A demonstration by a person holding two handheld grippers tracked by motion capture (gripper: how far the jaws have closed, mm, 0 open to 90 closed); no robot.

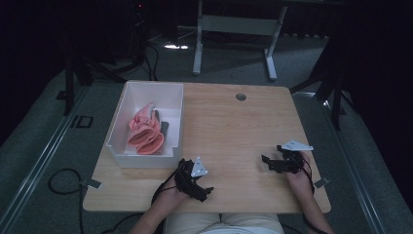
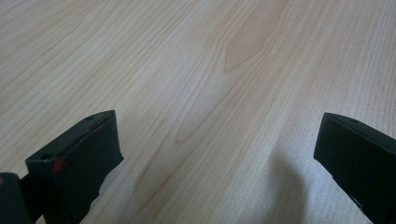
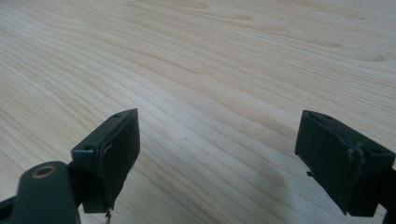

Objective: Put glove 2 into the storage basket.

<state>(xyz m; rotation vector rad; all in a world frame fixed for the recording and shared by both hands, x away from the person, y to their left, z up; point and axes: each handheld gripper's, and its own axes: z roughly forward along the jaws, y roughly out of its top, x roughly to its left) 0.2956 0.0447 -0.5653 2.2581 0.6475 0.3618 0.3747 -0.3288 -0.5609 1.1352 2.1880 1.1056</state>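
A white rectangular bin (image 1: pixel 117 127) stands on the left part of the wooden table (image 1: pixel 229 126) and holds a pink folded cloth-like thing (image 1: pixel 145 130). My left gripper (image 1: pixel 195 184) rests low near the table's front edge, just right of the bin's near corner. It is open, and bare wood lies between its jaws (image 2: pixel 217 149). My right gripper (image 1: pixel 275 163) sits at the front right of the table, pointing left. It is open too, with plain tabletop between its jaws (image 3: pixel 217 149).
A round grey cable port (image 1: pixel 240 96) sits near the table's far edge. Beyond the table stands a white metal frame (image 1: pixel 234 29) on grey carpet. Cables trail on the floor at the left. Dark stands flank both sides.
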